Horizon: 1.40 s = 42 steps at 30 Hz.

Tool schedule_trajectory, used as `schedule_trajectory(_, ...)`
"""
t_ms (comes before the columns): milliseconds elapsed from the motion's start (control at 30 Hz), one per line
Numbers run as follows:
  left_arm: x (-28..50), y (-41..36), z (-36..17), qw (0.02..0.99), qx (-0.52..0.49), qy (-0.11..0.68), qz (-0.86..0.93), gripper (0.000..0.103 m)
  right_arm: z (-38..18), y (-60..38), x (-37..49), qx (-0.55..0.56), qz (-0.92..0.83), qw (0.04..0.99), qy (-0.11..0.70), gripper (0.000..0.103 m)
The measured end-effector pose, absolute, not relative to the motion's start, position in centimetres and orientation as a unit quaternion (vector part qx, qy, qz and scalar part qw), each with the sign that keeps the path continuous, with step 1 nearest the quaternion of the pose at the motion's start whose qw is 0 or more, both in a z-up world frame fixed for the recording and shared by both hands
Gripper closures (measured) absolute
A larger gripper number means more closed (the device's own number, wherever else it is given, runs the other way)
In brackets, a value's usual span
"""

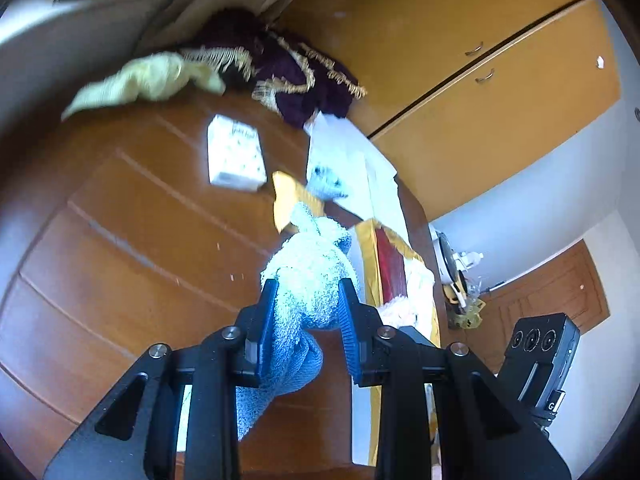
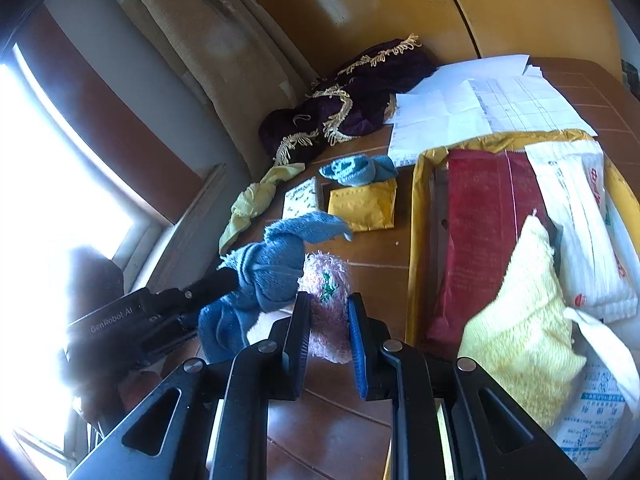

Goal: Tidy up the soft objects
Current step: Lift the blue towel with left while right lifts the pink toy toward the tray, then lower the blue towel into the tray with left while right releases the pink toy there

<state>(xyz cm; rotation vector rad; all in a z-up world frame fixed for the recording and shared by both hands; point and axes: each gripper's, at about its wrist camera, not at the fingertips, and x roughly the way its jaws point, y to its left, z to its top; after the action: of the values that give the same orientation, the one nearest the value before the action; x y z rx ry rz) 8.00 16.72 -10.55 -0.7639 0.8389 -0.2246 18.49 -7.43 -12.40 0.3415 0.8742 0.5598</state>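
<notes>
My left gripper is shut on a knotted blue towel, held above the wooden table; the same blue towel hangs left of centre in the right wrist view. My right gripper is shut on a fuzzy pink cloth with a green mark. A rolled light-blue cloth lies on the table beyond a small yellow envelope. A pale green cloth lies at the table's left edge. A yellow towel rests on the pile at right.
A dark purple fringed cloth is heaped at the table's far corner. White papers, a large yellow envelope with a red packet and white bags fill the right side. A small white box sits mid-table. Curtains hang behind.
</notes>
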Motion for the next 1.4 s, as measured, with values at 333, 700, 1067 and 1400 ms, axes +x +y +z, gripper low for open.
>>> schedule_trajectory(333,6.3,13.4,-9.0,0.834,-0.37,0.385,-0.138,0.077,-12.1,-8.7,16.2,0.158,0.265,0.859,0.408,0.084)
schedule_trajectory(700,5.8,8.4,-3.7,0.836,-0.365,0.352,-0.209,0.077,-10.6,-13.2,11.5,0.106,0.212,0.893,0.382,0.084)
schedule_trajectory(1067,9.8,5.0,-2.8,0.828,-0.376,0.347,-0.229,0.077,-11.9,-16.5,10.2,0.101,0.178,0.891,0.404,0.084)
schedule_trajectory(1400,14.1,2.7,-6.7,0.807,-0.372,0.405,-0.216,0.077,-12.6,-17.4,10.6,0.098,0.17,0.889,0.413,0.084)
